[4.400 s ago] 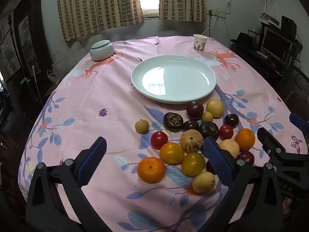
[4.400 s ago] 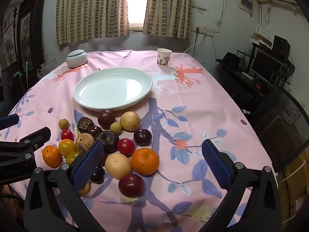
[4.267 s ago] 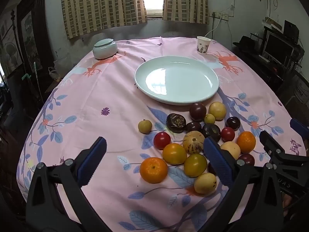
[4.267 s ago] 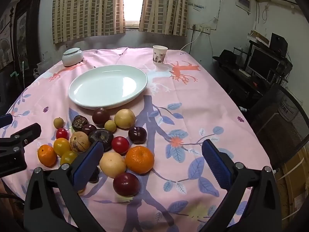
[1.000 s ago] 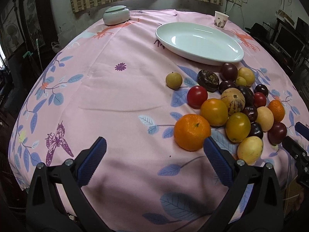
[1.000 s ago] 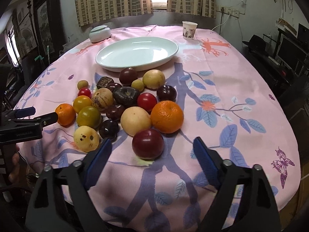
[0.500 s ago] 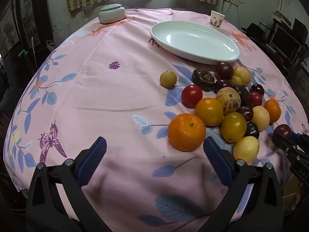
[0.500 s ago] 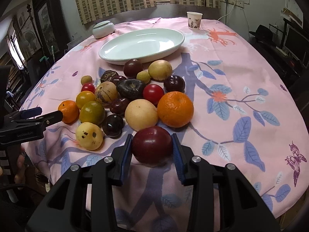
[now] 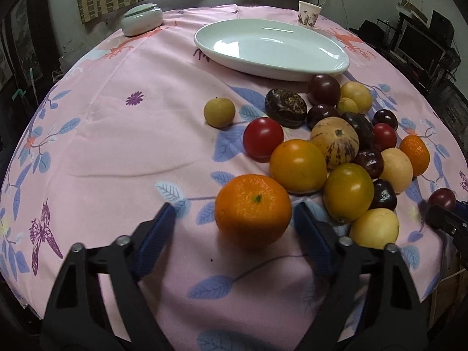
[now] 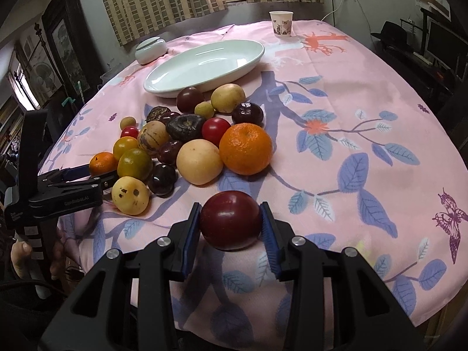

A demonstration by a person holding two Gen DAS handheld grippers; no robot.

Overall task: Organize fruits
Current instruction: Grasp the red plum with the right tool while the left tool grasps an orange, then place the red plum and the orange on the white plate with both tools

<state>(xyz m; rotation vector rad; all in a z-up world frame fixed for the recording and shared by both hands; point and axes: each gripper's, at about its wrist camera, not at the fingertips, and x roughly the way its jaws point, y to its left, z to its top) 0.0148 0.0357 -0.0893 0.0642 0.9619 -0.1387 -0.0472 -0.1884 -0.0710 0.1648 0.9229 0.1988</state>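
Note:
A heap of mixed fruit (image 9: 336, 146) lies on the pink floral tablecloth in front of a large white plate (image 9: 272, 73). My left gripper (image 9: 234, 219) straddles the nearest orange (image 9: 253, 209); its jaws are closing, the right pad almost at the peel and the left pad still apart from it. My right gripper (image 10: 231, 216) is shut on a dark red round fruit (image 10: 229, 223) at the table's near edge. In the right wrist view the left gripper (image 10: 96, 175) reaches in from the left around that orange (image 10: 102, 162). The plate (image 10: 204, 61) holds nothing.
A lidded white bowl (image 9: 142, 19) and a paper cup (image 9: 309, 13) stand at the far side of the table. A second orange (image 10: 245, 149) and a pale yellow fruit (image 10: 200, 162) sit just beyond the right gripper. A hand (image 10: 20, 251) holds the left gripper's handle.
The left gripper has come closer to the orange and its jaws have narrowed around it. The right gripper closed on the dark red fruit and still grips it.

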